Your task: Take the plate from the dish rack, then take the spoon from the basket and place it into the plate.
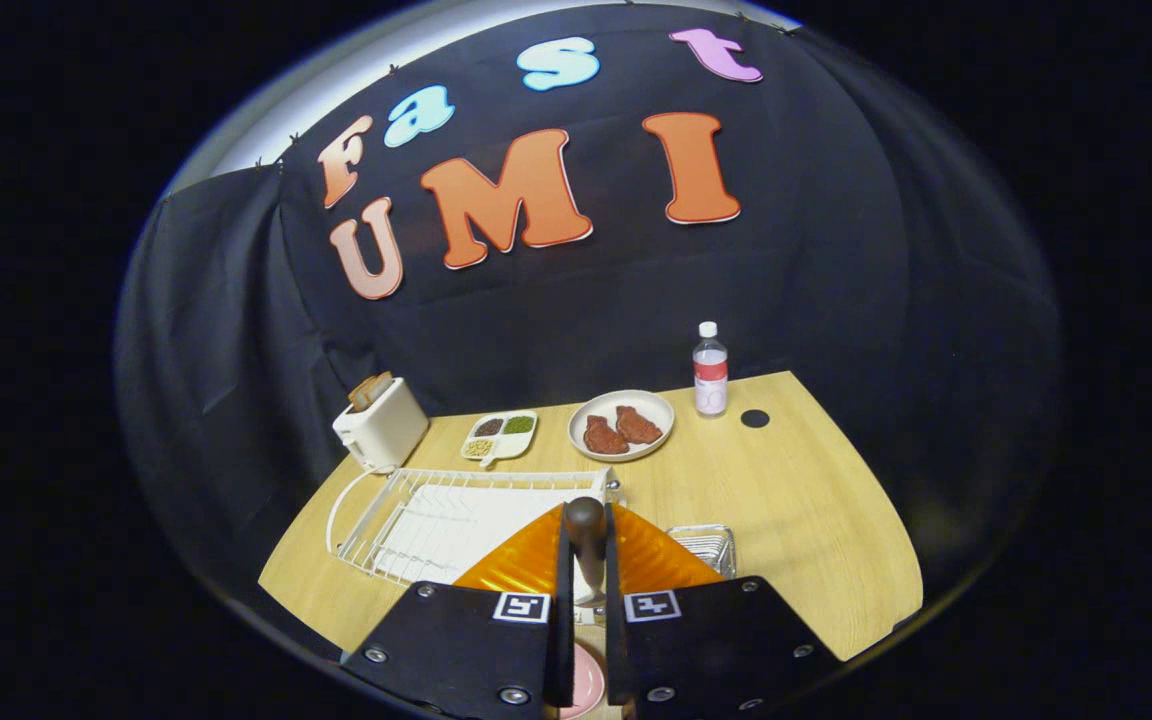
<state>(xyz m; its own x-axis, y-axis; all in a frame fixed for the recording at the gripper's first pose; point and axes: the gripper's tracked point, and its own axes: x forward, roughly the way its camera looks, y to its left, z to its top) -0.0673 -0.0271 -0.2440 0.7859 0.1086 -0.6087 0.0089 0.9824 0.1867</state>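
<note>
Fingers (587,590) of mine are squeezed on the spoon (585,535), lifted above the dish rack (456,520). Its dark handle sticks up between them. I think the pink plate (584,685) waits just below, so dropping it in is left.

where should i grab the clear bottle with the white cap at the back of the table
Grip the clear plastic bottle mid-body from the front, fingers level: it stands upright with gaps either side. Right now the fingers pinch the dark-handled spoon over the orange plate.
</note>
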